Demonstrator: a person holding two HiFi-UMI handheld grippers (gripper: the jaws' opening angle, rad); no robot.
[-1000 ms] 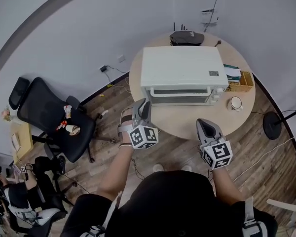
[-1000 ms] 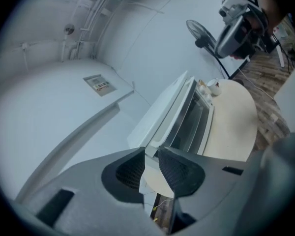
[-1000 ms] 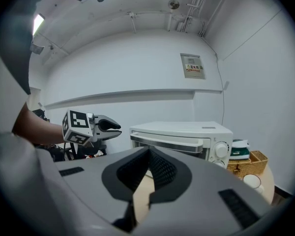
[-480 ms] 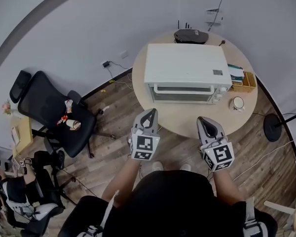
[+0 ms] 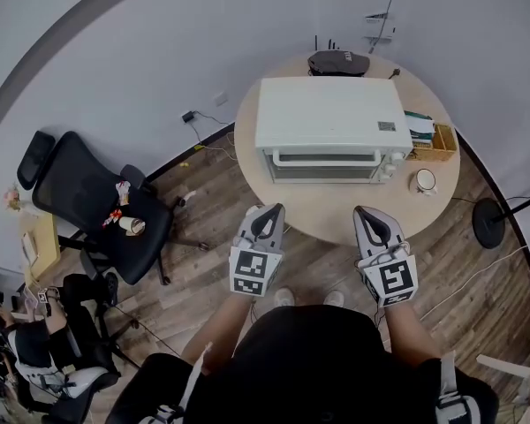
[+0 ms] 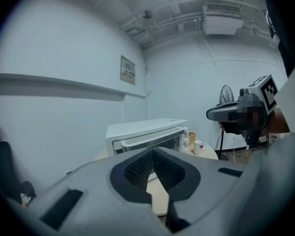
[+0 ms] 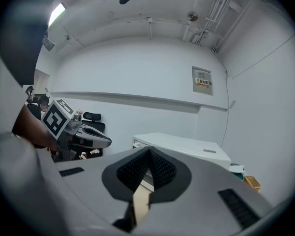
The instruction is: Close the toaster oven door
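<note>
The white toaster oven (image 5: 331,122) stands on the round wooden table (image 5: 336,215), its glass door upright against the front and the handle bar (image 5: 325,158) across the top. Both grippers hang side by side over the table's near edge, well short of the oven. My left gripper (image 5: 269,212) is shut with nothing in it, and my right gripper (image 5: 367,213) is shut and empty too. In the left gripper view the oven (image 6: 147,134) lies straight ahead past the closed tips (image 6: 152,151). The right gripper view shows the oven (image 7: 182,145) beyond its closed tips (image 7: 148,151).
A white mug (image 5: 421,184) and a wooden box (image 5: 440,144) sit right of the oven, a dark device (image 5: 337,62) behind it. A black office chair (image 5: 88,210) stands at the left, and a fan base (image 5: 488,228) on the floor at the right.
My left gripper has drawn back from the oven's left front corner to the table's near edge, and its jaws have come together. The right gripper has barely moved.
</note>
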